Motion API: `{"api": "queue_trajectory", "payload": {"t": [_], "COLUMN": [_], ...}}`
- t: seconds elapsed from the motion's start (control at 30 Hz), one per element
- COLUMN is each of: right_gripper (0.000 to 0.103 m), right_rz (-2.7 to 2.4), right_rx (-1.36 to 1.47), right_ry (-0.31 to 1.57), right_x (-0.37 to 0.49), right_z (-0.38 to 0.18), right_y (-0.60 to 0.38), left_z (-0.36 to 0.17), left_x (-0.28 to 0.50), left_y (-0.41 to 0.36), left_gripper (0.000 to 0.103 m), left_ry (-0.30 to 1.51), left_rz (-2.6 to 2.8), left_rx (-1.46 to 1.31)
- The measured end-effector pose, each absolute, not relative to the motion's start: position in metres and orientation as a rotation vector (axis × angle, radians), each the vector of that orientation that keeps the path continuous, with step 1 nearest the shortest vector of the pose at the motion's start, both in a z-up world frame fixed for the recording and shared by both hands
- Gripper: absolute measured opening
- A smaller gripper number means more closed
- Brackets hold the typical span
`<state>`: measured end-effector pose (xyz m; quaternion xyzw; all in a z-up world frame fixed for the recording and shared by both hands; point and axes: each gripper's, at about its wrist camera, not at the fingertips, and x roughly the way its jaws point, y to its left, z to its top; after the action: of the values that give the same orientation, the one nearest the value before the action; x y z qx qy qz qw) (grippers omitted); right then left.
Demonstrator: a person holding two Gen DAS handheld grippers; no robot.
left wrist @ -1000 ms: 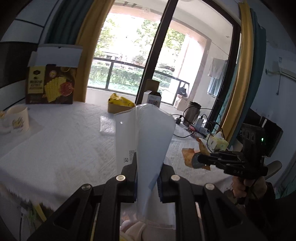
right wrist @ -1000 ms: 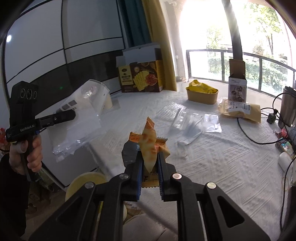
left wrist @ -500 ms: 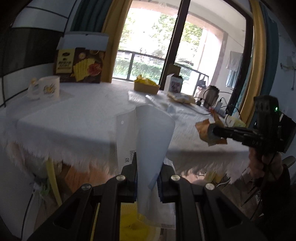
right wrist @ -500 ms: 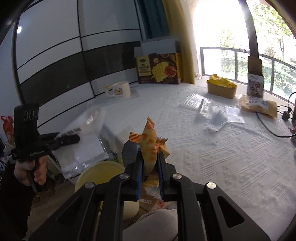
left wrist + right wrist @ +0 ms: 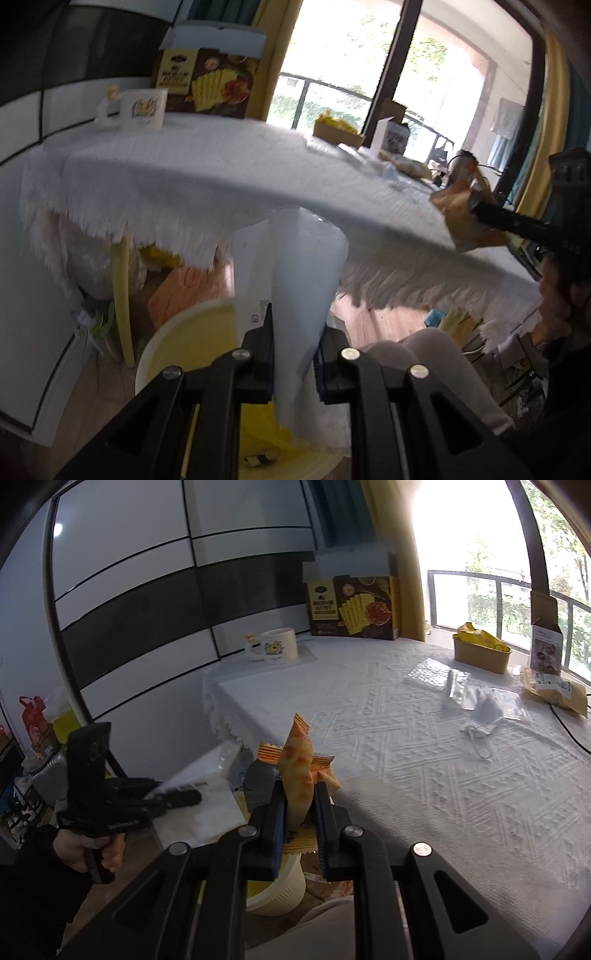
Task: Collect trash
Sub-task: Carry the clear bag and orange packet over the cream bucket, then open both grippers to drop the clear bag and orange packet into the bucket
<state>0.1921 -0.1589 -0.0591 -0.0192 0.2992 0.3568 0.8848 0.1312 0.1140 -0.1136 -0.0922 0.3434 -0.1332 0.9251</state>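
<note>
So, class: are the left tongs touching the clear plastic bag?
Touching. The left wrist view shows the left tongs closed on the clear plastic bag, both fingers pressed against its sides.

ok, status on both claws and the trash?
Left claw shut on white plastic bag, above yellow bin. Right claw shut on orange snack wrapper, at table edge. Nothing blocking bin.

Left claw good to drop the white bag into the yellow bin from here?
Probably yes. The left claw is shut on the white bag right above the yellow bin, clear of the table edge, with nothing between bag and bin opening.
</note>
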Motion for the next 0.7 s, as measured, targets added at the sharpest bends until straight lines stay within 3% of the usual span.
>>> {"api": "queue_trajectory", "payload": {"t": [0.3, 0.33, 0.47, 0.53, 0.7], "right_gripper": [0.013, 0.013, 0.013, 0.013, 0.013], "right_rz": [0.744, 0.746, 0.753, 0.756, 0.762], "right_rx": [-0.042, -0.044, -0.043, -0.037, -0.028], "right_ry": [0.653, 0.655, 0.658, 0.661, 0.677], "right_x": [0.199, 0.199, 0.202, 0.203, 0.207], "right_z": [-0.07, -0.071, -0.074, -0.077, -0.086], "right_y": [-0.153, -0.151, -0.148, -0.147, -0.146], "left_z": [-0.142, -0.14, -0.139, -0.138, -0.136], "left_x": [0.13, 0.129, 0.128, 0.129, 0.131], "left_y": [0.139, 0.144, 0.161, 0.167, 0.176], "left_gripper": [0.015, 0.021, 0.061, 0.066, 0.066], "left_ry": [0.741, 0.735, 0.737, 0.736, 0.744], "left_rz": [-0.295, -0.303, -0.315, -0.306, -0.249], "left_rx": [-0.341, -0.362, -0.446, -0.456, -0.43]}}
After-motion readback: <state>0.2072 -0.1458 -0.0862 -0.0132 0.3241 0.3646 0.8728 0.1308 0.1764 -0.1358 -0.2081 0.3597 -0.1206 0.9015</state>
